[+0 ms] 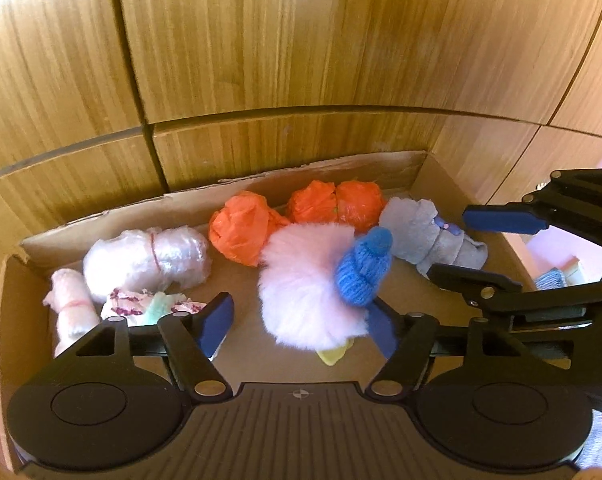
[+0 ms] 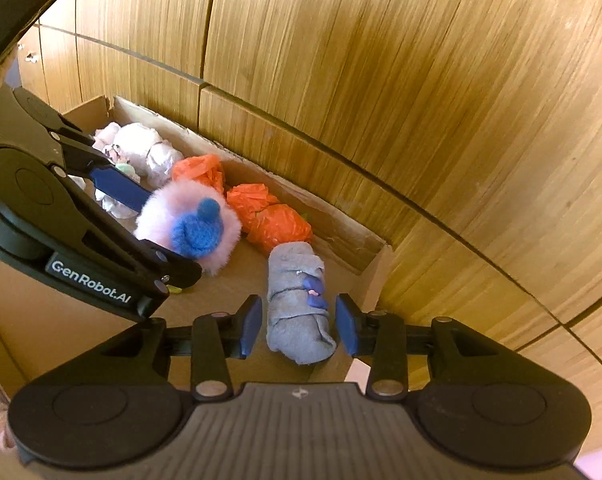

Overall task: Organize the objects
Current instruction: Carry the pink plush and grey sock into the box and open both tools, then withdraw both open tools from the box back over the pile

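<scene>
Hand-held grippers both apart: left [image 1: 301, 322] around pink pompom [image 1: 305, 284], right [image 2: 297, 326] around grey roll [image 2: 297, 304].

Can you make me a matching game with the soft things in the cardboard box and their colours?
Things:
1. fluffy pompom
2. little knitted hat
3. crinkly plastic bundles
4. rolled cloth

Colours:
A. orange
B. grey
C. pale pink
D. blue

Pairs: 1-C, 2-D, 3-A, 4-B
</scene>
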